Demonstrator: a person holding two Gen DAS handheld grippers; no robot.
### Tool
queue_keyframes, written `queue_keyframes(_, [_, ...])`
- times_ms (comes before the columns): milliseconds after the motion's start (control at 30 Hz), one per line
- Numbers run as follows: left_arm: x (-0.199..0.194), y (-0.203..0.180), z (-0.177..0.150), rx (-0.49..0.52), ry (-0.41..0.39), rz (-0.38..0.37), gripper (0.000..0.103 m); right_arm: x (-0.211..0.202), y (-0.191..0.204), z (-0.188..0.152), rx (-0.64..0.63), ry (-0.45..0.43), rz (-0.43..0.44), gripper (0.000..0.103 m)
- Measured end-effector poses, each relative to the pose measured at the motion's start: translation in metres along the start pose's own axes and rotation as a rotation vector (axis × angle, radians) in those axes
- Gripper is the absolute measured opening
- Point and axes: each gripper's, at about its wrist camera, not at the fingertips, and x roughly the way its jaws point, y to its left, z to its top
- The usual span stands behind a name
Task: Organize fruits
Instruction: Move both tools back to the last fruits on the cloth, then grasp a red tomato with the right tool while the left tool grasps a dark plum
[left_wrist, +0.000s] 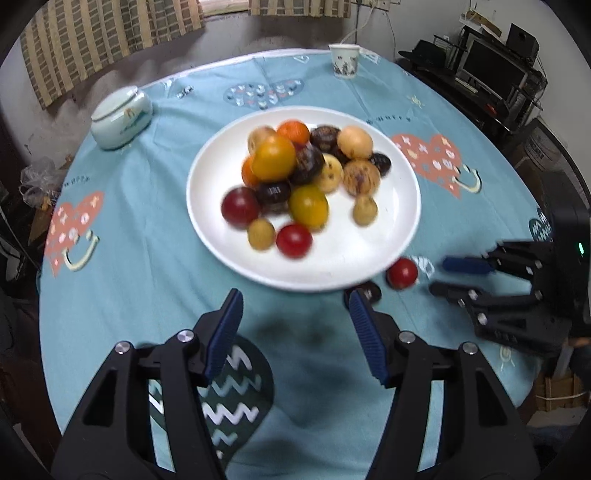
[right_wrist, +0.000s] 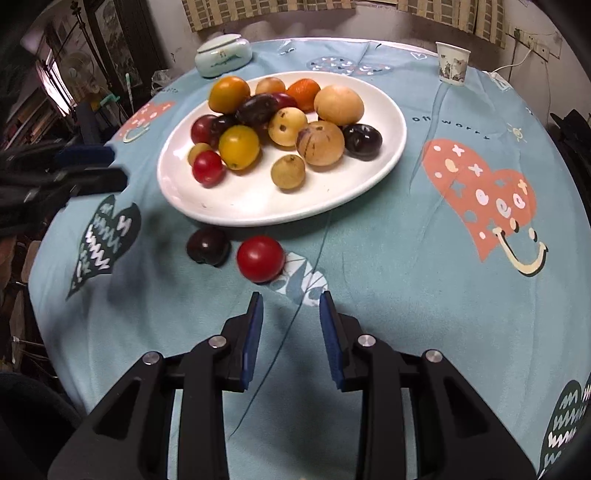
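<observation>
A white plate (left_wrist: 388, 236) (right_wrist: 351, 184) holds several fruits: red, yellow, orange, dark purple and tan ones. A red tomato (left_wrist: 402, 273) (right_wrist: 260, 258) and a dark plum (left_wrist: 369, 290) (right_wrist: 207, 245) lie on the tablecloth just in front of the plate. My left gripper (left_wrist: 295, 310) is open and empty, near the plate's front rim; the plum sits by its right fingertip. My right gripper (right_wrist: 291, 314) is open and empty, just short of the tomato. It also shows in the left wrist view (left_wrist: 447, 275), and the left gripper shows in the right wrist view (right_wrist: 114, 166).
A round table carries a light blue cloth (right_wrist: 406, 277) with heart prints. A pale ceramic lidded jar (left_wrist: 122, 116) (right_wrist: 223, 55) stands at the far left, a paper cup (left_wrist: 344, 61) (right_wrist: 452, 63) at the far edge. Shelves with electronics (left_wrist: 491, 74) stand beyond the table.
</observation>
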Motion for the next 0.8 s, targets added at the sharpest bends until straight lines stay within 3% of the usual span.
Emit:
queue_keyframes(133, [0.012, -0.01, -0.02, -0.01, 0.049, -0.041, 0.061, 0.013, 0.009, 0.012, -0.049, 0.015, 0.067, 0.032])
queue_keyframes(267, [0.028, -0.018, -0.026, -0.025, 0.084, -0.054, 0.062, 0.027, 0.017, 0.025, -0.098, 0.01, 0.042, 0.034])
queue_keyframes(400, [0.043, -0.029, -0.025, -0.03, 0.099, -0.056, 0.061, 0.031, 0.013, 0.028, -0.125, 0.041, 0.054, 0.03])
queue_keyframes(633, [0.068, -0.039, -0.009, -0.087, 0.087, -0.049, 0.059, 0.001, -0.023, 0.015, -0.006, 0.01, 0.122, 0.03])
queue_keyframes(700, [0.074, -0.042, -0.007, -0.096, 0.091, -0.035, 0.054, -0.005, -0.025, 0.009, -0.006, 0.013, 0.121, 0.03])
queue_keyframes(800, [0.079, -0.045, -0.003, -0.106, 0.085, -0.047, 0.031, -0.01, -0.026, 0.003, -0.003, 0.01, 0.128, 0.03])
